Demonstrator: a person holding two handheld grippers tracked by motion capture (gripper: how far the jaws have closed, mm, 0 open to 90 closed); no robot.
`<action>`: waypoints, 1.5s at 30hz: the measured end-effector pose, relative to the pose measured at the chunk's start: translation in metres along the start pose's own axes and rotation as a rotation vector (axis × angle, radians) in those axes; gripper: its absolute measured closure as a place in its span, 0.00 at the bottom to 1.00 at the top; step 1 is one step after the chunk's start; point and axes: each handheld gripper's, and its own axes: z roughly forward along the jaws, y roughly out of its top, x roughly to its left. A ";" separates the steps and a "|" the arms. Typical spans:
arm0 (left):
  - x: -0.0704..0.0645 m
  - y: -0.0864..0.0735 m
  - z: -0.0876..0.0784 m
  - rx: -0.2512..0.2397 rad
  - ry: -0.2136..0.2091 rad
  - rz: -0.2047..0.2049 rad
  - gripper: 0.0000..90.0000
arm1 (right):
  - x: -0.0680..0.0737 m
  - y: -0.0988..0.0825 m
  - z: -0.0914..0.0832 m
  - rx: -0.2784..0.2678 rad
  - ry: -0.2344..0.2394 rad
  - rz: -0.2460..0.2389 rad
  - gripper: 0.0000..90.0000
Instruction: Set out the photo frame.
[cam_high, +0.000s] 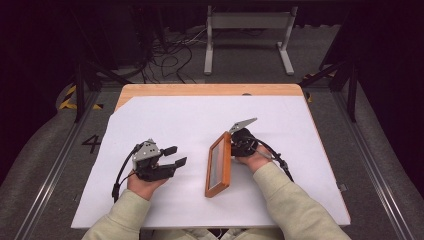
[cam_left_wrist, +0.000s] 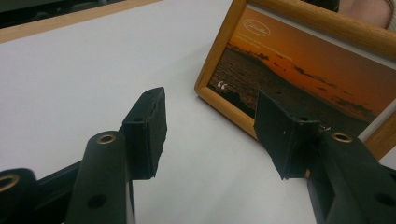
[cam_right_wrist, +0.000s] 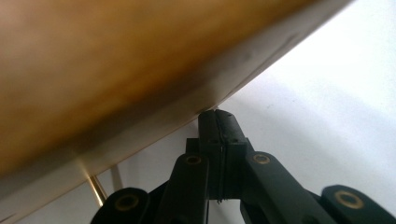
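Note:
A wood-framed picture (cam_high: 218, 165) stands tilted on edge near the middle of the white table cover (cam_high: 190, 120). The left gripper view shows its front, an orange sunset photo (cam_left_wrist: 299, 74). My left gripper (cam_high: 175, 156) rests to the left of the frame, open and pointing at it, with nothing between its fingers (cam_left_wrist: 149, 121). My right gripper (cam_high: 236, 144) is behind the frame on its right side. In the right gripper view its jaws (cam_right_wrist: 218, 116) are shut together, tips up against the frame's blurred brown back (cam_right_wrist: 116, 70). Whether anything thin is pinched between them is not visible.
The wooden table edge (cam_high: 210, 90) shows along the far side of the white cover. On the floor beyond lie cables (cam_high: 170, 50) and a white metal stand (cam_high: 248, 22). A thin brass rod (cam_right_wrist: 95, 186) runs under the frame's back.

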 end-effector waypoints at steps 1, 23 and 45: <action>0.000 0.000 0.000 0.002 0.004 -0.001 0.49 | -0.001 0.000 -0.002 0.002 -0.008 0.004 1.00; 0.007 -0.003 -0.006 0.037 0.073 -0.017 0.45 | 0.029 0.017 -0.106 0.036 -0.123 0.036 0.38; 0.007 -0.004 -0.004 0.042 0.069 -0.014 0.45 | 0.057 0.039 -0.078 0.114 -0.060 0.078 0.03</action>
